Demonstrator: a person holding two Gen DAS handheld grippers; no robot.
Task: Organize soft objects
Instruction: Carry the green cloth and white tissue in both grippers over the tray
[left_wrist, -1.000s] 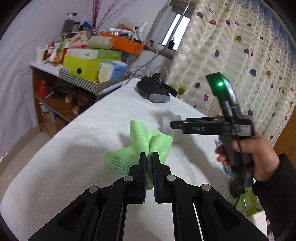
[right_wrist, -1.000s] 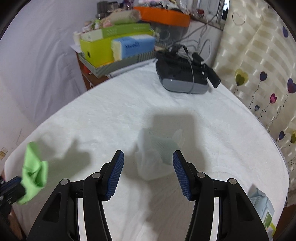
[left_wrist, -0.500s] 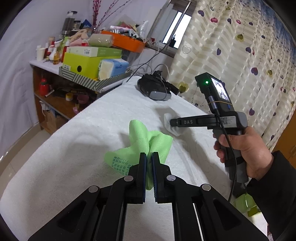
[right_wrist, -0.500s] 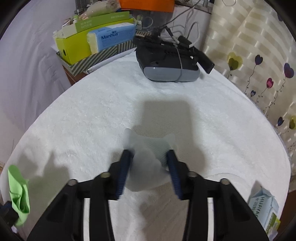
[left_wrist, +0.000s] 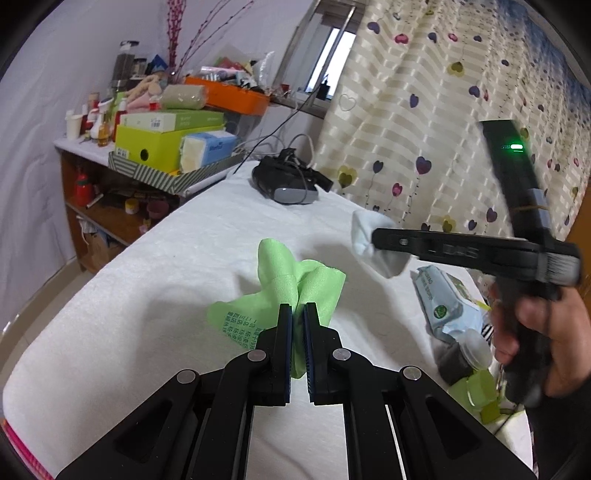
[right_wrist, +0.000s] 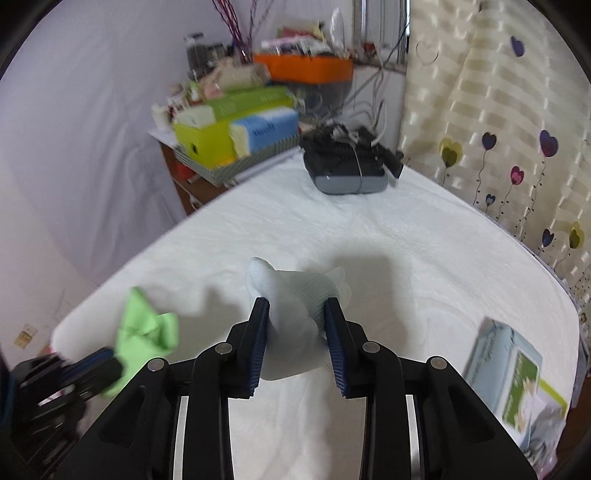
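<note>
Green fabric comes first at the left: a crumpled green cloth (left_wrist: 295, 280) with small printed characters on one flap is pinched hard between the left gripper (left_wrist: 297, 314) fingers, which are pressed almost completely together on it, and the cloth is held above the near left part of the white bed cover (left_wrist: 177, 266). From the right wrist camera that same cloth (right_wrist: 147, 325) shows at the cover's left edge, bunched on the tips of the other tool. Nearer the middle of the cover (right_wrist: 424, 251), a pale white sock (right_wrist: 291, 295) sits between the right gripper (right_wrist: 297, 306) fingers; both pads press its sides, the jaws are closing on it, and it is bunched and lifted off the cover, throwing a shadow on the fabric behind it. In the left wrist view the sock (left_wrist: 373, 240) hangs from the tips of the right gripper (left_wrist: 376, 242), which a bare hand (left_wrist: 535, 328) holds by its grip. At the far end of the cover lies a black headset (right_wrist: 349, 166) with cables. On the cover's near right corner lies a pack of wet wipes (right_wrist: 509, 380), and along its right side hangs a curtain (left_wrist: 424, 122) printed with hearts.
</note>
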